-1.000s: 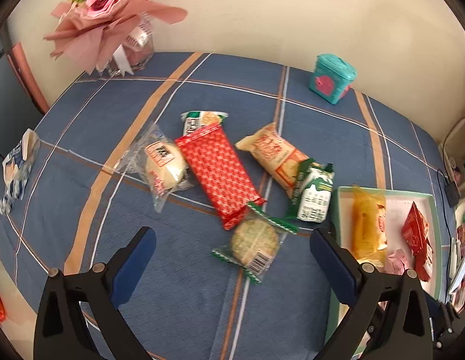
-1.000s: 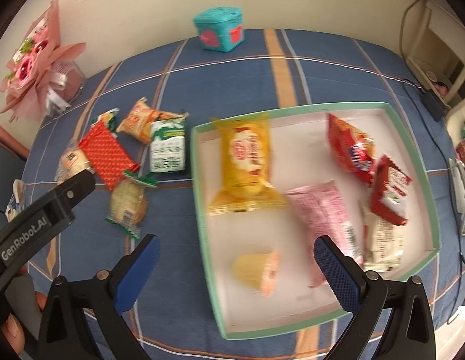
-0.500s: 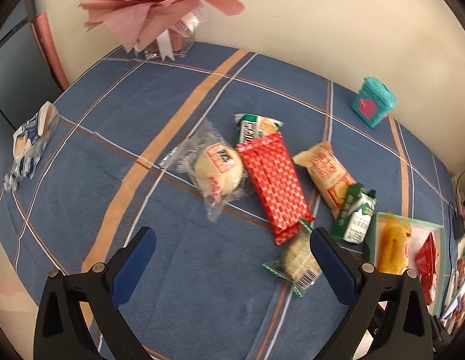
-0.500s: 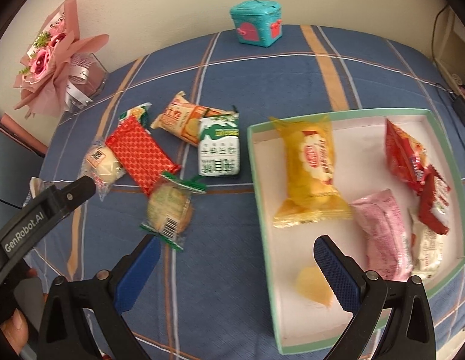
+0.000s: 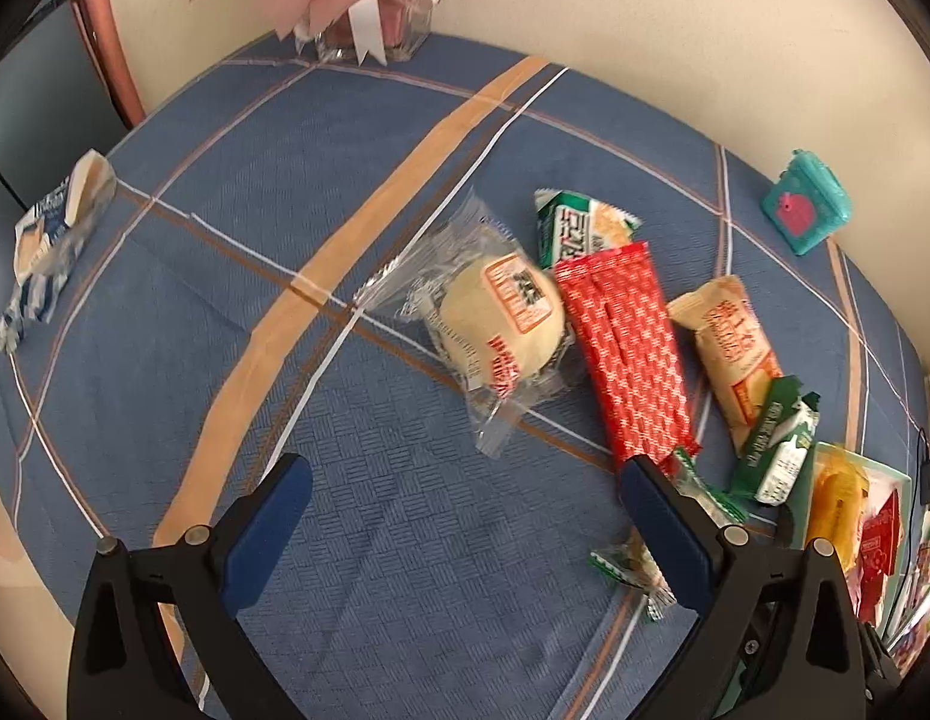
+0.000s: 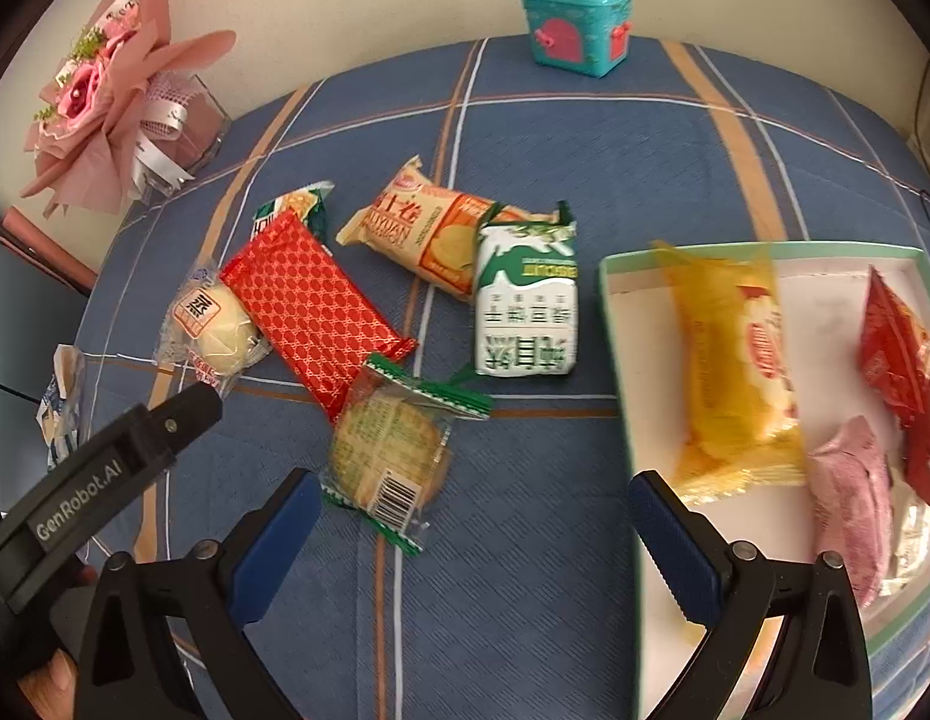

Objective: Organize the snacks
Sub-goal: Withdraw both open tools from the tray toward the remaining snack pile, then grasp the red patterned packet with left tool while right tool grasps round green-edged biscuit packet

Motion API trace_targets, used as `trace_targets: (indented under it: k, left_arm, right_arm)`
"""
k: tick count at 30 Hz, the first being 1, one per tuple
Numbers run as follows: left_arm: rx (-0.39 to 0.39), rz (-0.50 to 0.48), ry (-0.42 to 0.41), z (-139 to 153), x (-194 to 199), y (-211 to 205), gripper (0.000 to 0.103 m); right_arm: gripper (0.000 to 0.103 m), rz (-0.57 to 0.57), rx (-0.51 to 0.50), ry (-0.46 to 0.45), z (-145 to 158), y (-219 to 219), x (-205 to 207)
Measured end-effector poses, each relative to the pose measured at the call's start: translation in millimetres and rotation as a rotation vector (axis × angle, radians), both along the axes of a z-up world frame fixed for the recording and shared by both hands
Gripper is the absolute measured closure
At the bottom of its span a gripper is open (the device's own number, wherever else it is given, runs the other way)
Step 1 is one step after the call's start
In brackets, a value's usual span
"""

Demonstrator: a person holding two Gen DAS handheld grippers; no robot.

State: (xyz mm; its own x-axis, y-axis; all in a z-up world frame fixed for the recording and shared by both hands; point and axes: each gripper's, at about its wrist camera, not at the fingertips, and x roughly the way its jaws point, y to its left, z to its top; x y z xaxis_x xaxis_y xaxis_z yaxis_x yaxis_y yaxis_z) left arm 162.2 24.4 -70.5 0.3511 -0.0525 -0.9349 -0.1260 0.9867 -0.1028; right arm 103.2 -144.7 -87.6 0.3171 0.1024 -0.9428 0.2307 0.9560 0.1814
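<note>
Loose snacks lie on the blue plaid cloth: a clear-wrapped bun (image 5: 495,324) (image 6: 216,324), a red patterned pack (image 5: 627,354) (image 6: 312,306), an orange cracker pack (image 5: 729,348) (image 6: 429,234), a green-white pack (image 6: 525,306) (image 5: 780,450) and a round green-edged cracker (image 6: 390,450). The green-rimmed tray (image 6: 612,324) on the right holds a yellow pack (image 6: 729,360), red packs and a pink one. My left gripper (image 5: 465,528) hangs open just short of the bun. My right gripper (image 6: 477,534) is open near the round cracker and the tray's left rim.
A pink bouquet in a glass vase (image 6: 123,96) stands at the back left by the wall. A teal box (image 6: 576,27) (image 5: 804,204) sits at the back. A blue-white packet (image 5: 51,240) lies at the cloth's left edge. A hand (image 6: 48,675) holds the left gripper.
The left gripper has swung left and closer, from the round cracker toward the bun. The right gripper has moved left from over the tray to beside its left rim, near the round cracker.
</note>
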Motion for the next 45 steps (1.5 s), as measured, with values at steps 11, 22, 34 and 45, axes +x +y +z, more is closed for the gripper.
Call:
trace_targets:
  k: [11, 22, 34, 45]
  left_arm:
    - [-0.005, 0.025, 0.032, -18, 17, 11, 0.001]
    - [-0.002, 0.014, 0.038, -22, 15, 10, 0.001]
    - [-0.033, -0.003, 0.021, -11, 18, -9, 0.001]
    - [-0.068, 0.014, 0.029, -9, 25, -15, 0.001]
  right_arm:
    - [0.0, 0.024, -0.013, 0.043, -32, 28, 31]
    - [0.0, 0.029, -0.066, 0.071, -47, 37, 33]
    - [0.001, 0.045, -0.054, 0.057, -44, 24, 21]
    - [0.027, 0.09, -0.044, 0.013, -31, 37, 25]
